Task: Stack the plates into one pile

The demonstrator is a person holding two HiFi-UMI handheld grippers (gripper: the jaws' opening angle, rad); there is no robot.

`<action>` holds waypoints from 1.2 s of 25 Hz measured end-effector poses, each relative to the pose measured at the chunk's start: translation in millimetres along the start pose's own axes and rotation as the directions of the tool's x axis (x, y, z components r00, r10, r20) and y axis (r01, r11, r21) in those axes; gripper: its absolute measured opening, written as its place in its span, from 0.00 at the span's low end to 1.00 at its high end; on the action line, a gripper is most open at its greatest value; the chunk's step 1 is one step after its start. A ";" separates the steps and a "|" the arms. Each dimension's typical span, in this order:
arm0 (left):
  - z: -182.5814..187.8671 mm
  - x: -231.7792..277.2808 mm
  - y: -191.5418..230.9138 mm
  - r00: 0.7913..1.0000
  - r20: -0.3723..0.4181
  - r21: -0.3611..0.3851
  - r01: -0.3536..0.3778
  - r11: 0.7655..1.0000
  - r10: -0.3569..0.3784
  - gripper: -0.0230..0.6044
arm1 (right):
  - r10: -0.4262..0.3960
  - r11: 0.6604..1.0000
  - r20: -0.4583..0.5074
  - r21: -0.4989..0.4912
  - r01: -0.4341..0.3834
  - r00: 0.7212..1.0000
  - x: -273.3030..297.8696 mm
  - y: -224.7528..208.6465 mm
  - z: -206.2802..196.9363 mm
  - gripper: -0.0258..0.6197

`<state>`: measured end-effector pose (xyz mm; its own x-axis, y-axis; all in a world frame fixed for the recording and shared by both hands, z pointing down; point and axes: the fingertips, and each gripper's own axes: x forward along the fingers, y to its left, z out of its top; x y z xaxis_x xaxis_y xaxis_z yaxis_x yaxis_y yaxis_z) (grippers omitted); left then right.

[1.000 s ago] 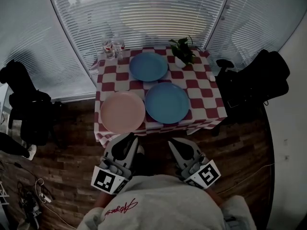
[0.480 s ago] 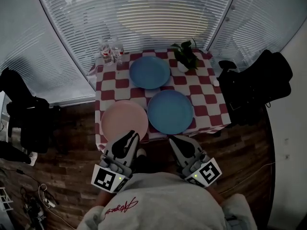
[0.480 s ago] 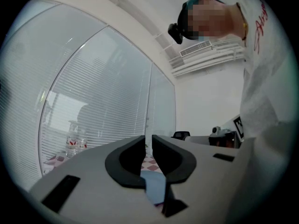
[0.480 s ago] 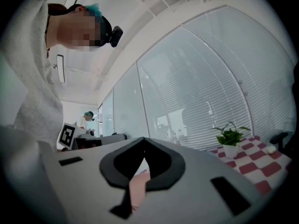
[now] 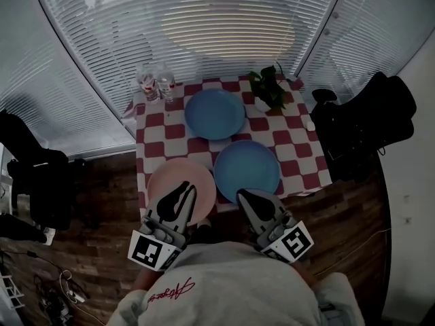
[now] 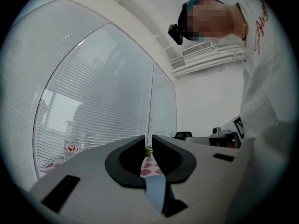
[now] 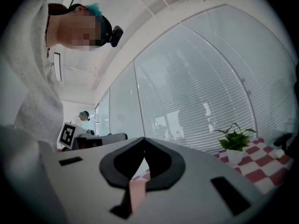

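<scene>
Three plates lie apart on the red-and-white checked table: a blue plate at the back, a second blue plate front right, a pink plate front left. My left gripper hangs over the pink plate's near edge, its jaws a narrow slit apart with nothing between them. My right gripper is at the near rim of the front blue plate, shut and empty. Between the left jaws a strip of blue plate shows; between the right jaws, a strip of pink plate.
A potted plant stands at the table's back right and two water bottles at its back left. Black bags sit on the floor to the right and left. Blinds cover the windows behind.
The table has drawn nearer. Both grippers, earlier short of the table over the floor, now reach its near edge by the pink and front blue plates. The jaws look unchanged.
</scene>
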<state>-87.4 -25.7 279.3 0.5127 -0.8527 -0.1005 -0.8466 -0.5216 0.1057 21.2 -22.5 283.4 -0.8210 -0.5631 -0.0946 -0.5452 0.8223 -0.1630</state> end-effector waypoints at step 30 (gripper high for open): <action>-9.5 53.8 44.3 0.999 -0.050 -0.019 0.003 1.000 -0.004 0.12 | 0.010 1.000 -0.036 0.014 -0.009 0.999 51.6 -48.6 -2.9 0.06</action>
<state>-95.9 -95.0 288.0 0.5228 -0.8509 -0.0511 -0.8421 -0.5249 0.1239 4.9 -91.3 289.3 -0.8318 -0.5518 -0.0602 -0.5354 0.8262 -0.1755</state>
